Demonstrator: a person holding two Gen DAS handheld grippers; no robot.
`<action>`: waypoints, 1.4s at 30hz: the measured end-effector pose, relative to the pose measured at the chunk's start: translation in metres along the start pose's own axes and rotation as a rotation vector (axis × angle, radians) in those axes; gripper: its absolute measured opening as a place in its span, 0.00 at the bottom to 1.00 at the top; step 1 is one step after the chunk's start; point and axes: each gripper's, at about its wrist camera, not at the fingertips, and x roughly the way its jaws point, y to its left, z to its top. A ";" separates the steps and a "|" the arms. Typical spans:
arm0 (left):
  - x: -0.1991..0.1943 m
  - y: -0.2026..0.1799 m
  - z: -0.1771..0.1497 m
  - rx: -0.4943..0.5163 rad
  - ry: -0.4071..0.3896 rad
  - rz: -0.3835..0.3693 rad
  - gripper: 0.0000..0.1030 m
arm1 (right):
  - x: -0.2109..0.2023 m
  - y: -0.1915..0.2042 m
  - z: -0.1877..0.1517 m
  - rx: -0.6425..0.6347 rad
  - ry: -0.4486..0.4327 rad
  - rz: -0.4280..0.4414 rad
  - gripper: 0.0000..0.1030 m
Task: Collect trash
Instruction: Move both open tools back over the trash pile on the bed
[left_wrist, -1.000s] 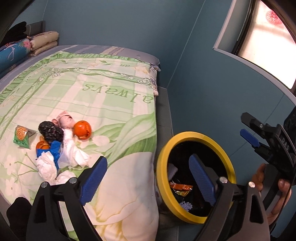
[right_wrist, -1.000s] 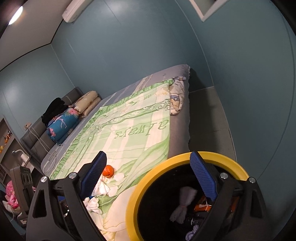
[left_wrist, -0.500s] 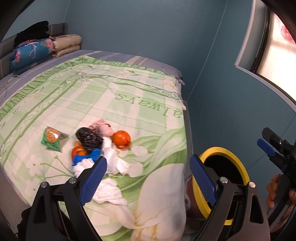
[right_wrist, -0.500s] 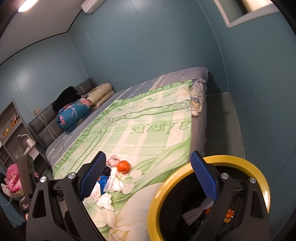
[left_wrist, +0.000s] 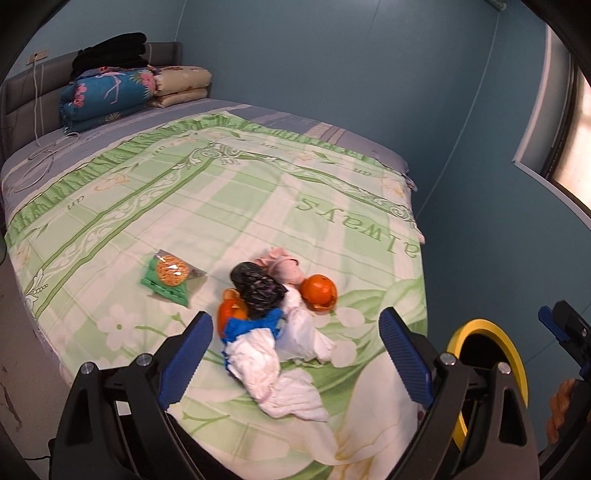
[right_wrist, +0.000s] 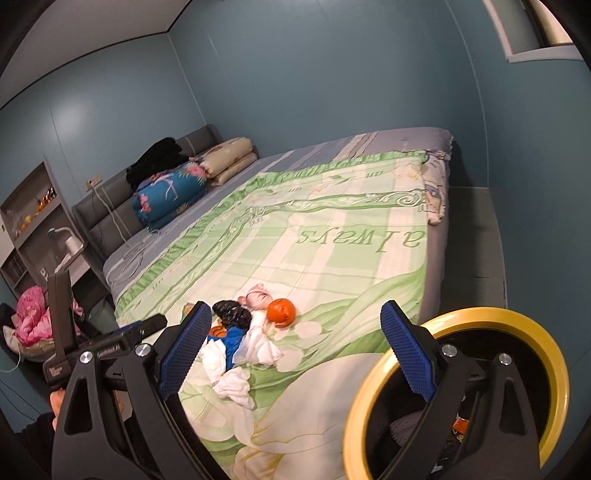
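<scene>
A heap of trash lies on the green bedspread (left_wrist: 258, 206): white crumpled tissues (left_wrist: 273, 369), a black plastic bag (left_wrist: 258, 288), a blue scrap (left_wrist: 251, 326), orange peel (left_wrist: 319, 291) and a pink wad (left_wrist: 282, 266). A green snack packet (left_wrist: 170, 277) lies apart to the left. My left gripper (left_wrist: 295, 350) hangs open just above the near side of the heap, holding nothing. My right gripper (right_wrist: 295, 350) is open and empty, between the heap (right_wrist: 240, 343) and the yellow-rimmed bin (right_wrist: 491, 325), which has trash inside.
The bin (left_wrist: 491, 336) stands on the floor by the bed's near right corner, close to the blue wall. Folded quilts (left_wrist: 110, 96) and pillows sit at the headboard. A bedside shelf and pink bundle (right_wrist: 29, 317) are at the far left.
Both grippers have swung left, away from the bin and toward the heap on the bed. The heap now sits between the left gripper's fingers in view; the bin has slid to the right edge.
</scene>
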 end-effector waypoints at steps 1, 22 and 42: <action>0.000 0.004 0.001 -0.007 0.000 0.005 0.85 | 0.004 0.004 -0.001 -0.007 0.010 0.004 0.86; 0.039 0.082 0.002 -0.111 0.042 0.100 0.85 | 0.070 0.054 -0.027 -0.102 0.153 0.055 0.86; 0.117 0.151 0.017 -0.161 0.133 0.197 0.85 | 0.166 0.106 -0.083 -0.230 0.369 0.079 0.86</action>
